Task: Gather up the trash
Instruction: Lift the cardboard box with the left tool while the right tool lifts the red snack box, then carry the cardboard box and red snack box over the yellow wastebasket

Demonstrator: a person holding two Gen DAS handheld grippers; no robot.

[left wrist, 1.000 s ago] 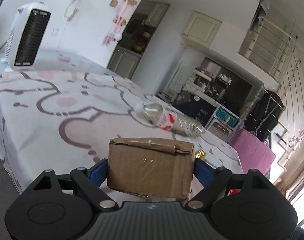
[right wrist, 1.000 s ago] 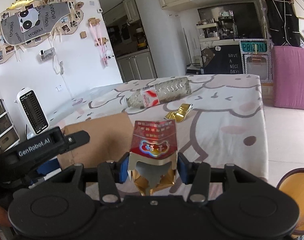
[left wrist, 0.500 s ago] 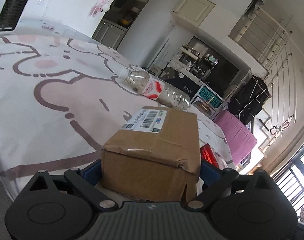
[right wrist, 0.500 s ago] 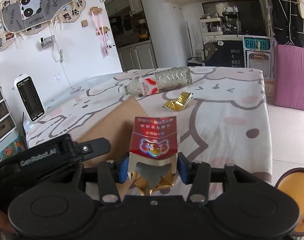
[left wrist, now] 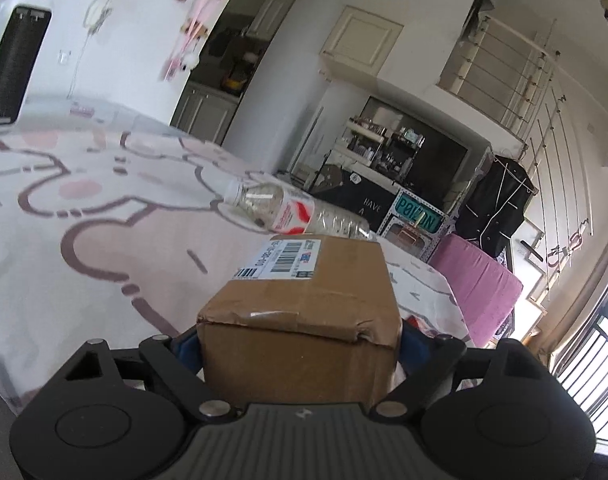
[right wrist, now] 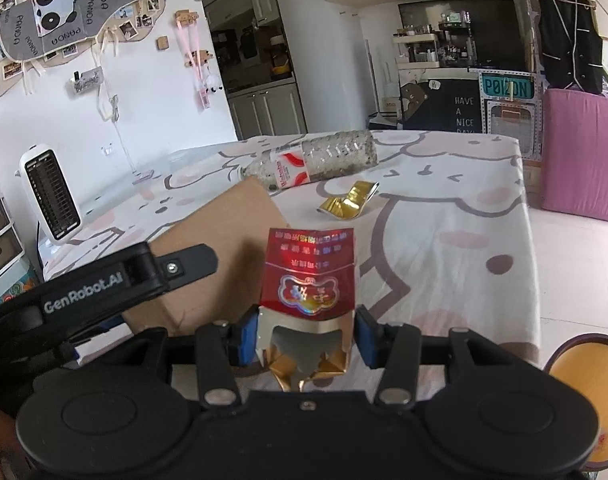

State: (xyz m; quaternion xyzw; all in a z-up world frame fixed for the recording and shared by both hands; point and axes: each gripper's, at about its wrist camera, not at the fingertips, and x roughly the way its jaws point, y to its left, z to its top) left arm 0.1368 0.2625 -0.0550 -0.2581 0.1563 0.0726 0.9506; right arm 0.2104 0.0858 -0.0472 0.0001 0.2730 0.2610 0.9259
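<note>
A brown cardboard box [left wrist: 304, 292] with a barcode label on top sits between the jaws of my left gripper [left wrist: 297, 340]. The jaws are closing and the blue pads [left wrist: 185, 344] press its sides. In the right wrist view the same box [right wrist: 223, 248] is at the left, behind the left gripper's finger [right wrist: 183, 266]. My right gripper [right wrist: 305, 338] is shut on a torn red cigarette pack [right wrist: 310, 276], held above the table. An empty plastic bottle [right wrist: 316, 164] lies on its side further back, and a crumpled gold wrapper [right wrist: 350, 200] lies just in front of it.
The table [right wrist: 444, 240] wears a white cloth with cartoon outlines. A white heater [right wrist: 49, 196] stands at its far left end. A pink cushion [right wrist: 584, 152] leans beyond the table on the right. A round orange-topped object [right wrist: 580, 380] sits low at the right, past the table edge.
The left wrist view tipped down, so the box now shows its labelled top instead of only its end face. The right gripper and the red pack have kept still.
</note>
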